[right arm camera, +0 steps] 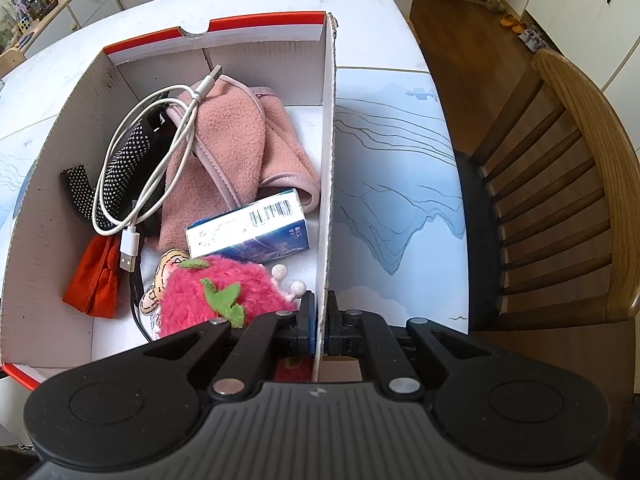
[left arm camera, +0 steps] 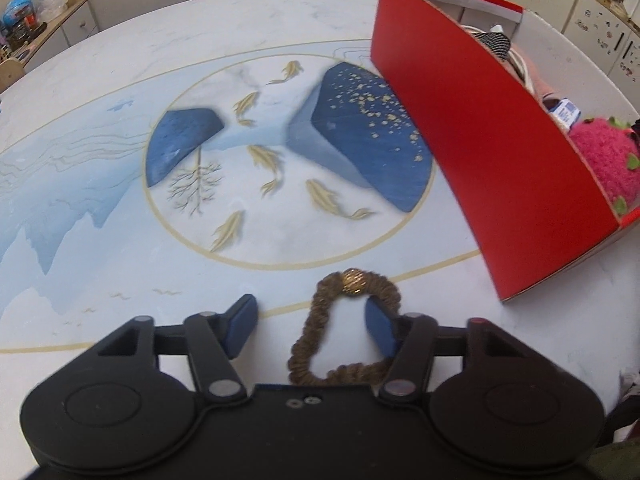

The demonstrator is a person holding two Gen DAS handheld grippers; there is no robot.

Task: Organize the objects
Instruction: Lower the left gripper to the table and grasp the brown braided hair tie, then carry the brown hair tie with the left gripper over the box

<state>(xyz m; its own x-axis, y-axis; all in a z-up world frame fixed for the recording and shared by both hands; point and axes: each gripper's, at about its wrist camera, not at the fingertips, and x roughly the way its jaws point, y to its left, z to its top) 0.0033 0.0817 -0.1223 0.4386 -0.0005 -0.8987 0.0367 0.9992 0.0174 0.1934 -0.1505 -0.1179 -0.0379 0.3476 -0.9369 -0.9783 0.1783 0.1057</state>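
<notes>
Here, your left gripper (left arm camera: 310,326) stands spread wide, the brown hair tie (left arm camera: 344,332) looped over 1 finger, just left of the red box (left arm camera: 480,148). Your right gripper (right arm camera: 320,320) is clamped on that box's side wall (right arm camera: 327,184).

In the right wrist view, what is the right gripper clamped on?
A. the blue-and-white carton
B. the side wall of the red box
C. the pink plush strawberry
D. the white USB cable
B: the right gripper has its jaws closed on either face of the red box wall's white edge, with the cable, plush strawberry and carton lying loose inside.
</notes>
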